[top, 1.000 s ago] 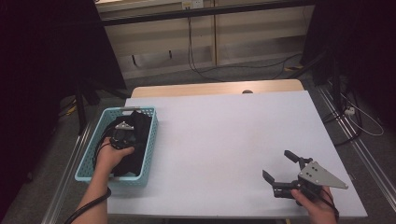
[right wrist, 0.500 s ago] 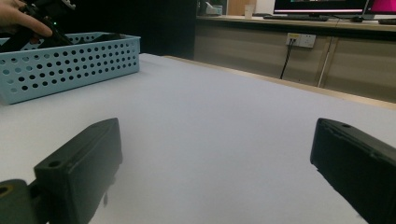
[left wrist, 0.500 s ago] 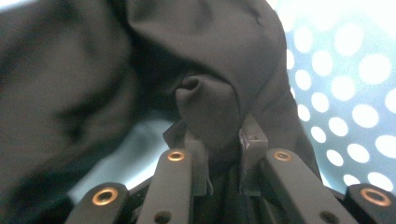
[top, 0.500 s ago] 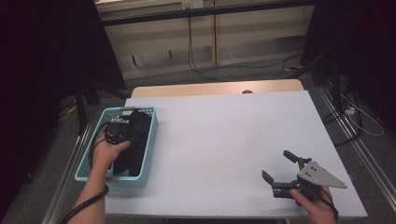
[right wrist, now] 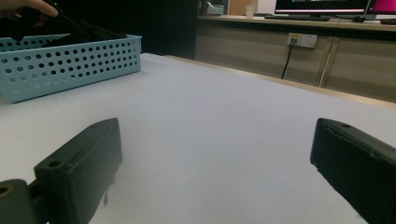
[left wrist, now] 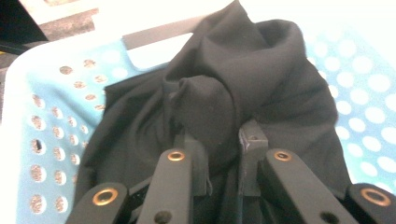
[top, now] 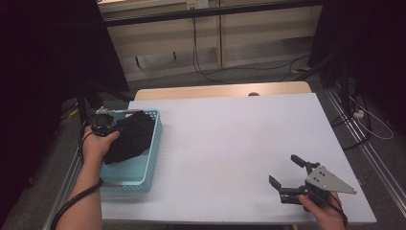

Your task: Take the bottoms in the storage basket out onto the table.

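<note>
With the left hand-held gripper [left wrist: 223, 154] clamped on a bunched fold of the black garment [top: 128, 136] over the blue perforated basket [top: 141, 171], we should lift straight up until its hem clears the rim, the right hand-held gripper [top: 286, 173] waiting, jaws apart, on the tabletop [top: 230, 139].

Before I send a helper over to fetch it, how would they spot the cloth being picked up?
On the white table, find the perforated light-blue plastic basket at its left edge. The crumpled black cloth bulges from it, pinched in the left gripper, the only soft dark thing there.
</note>
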A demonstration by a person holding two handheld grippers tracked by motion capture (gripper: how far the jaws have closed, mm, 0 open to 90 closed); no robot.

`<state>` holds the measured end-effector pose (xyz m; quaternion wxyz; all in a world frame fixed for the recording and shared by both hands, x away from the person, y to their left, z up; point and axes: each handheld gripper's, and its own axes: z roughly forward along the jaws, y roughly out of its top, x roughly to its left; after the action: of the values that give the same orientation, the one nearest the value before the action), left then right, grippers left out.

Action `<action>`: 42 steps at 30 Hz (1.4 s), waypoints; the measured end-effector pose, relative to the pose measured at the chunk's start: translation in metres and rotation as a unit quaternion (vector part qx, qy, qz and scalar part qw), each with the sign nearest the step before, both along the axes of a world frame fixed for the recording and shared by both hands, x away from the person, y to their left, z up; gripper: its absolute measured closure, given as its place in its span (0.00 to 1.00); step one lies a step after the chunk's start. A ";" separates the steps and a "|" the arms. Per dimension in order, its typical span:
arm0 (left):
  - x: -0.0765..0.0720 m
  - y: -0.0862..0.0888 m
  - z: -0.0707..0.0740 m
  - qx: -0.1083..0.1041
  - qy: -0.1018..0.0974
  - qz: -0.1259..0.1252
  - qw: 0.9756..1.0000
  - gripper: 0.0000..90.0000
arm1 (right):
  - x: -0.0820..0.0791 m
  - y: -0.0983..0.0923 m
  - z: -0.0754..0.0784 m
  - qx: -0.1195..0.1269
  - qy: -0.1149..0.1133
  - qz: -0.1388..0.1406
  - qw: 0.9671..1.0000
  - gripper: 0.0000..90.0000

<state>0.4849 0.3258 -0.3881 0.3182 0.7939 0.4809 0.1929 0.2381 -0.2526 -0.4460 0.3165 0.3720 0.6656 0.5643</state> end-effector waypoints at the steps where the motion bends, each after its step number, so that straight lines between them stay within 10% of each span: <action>1: 0.001 0.001 -0.001 0.000 0.000 0.003 1.000 0.87 | 0.000 0.001 0.000 -0.001 0.001 0.000 1.000 0.01; 6: 0.004 0.010 -0.015 -0.006 -0.019 0.026 0.999 0.81 | -0.001 0.003 0.000 -0.003 0.001 0.009 1.000 0.01; 9: 0.008 0.011 -0.022 0.028 -0.035 0.046 0.998 0.46 | 0.000 0.003 -0.001 -0.003 0.005 0.006 1.000 0.02; 14: 0.013 0.015 -0.035 0.039 -0.033 0.051 0.997 0.23 | 0.000 0.001 -0.002 0.002 0.010 0.004 1.000 0.02; 25: 0.022 -0.002 -0.046 0.075 -0.033 0.027 0.996 0.06 | 0.000 0.002 -0.002 0.002 0.012 0.010 1.000 0.02; 28: 0.021 -0.003 -0.048 0.043 -0.019 0.017 0.999 0.20 | 0.000 0.003 -0.002 0.001 0.013 0.012 1.000 0.02; 35: 0.021 -0.005 -0.063 0.058 0.002 0.006 0.998 0.10 | 0.000 0.004 -0.003 0.001 0.014 0.016 1.000 0.02; 42: 0.016 0.000 -0.066 0.008 0.018 0.008 1.000 0.14 | -0.002 0.002 -0.002 0.001 0.010 0.014 1.000 0.02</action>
<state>0.5009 0.3261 -0.4540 0.3011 0.7961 0.4914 0.1849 0.2365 -0.2506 -0.4479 0.3012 0.3685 0.6735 0.5656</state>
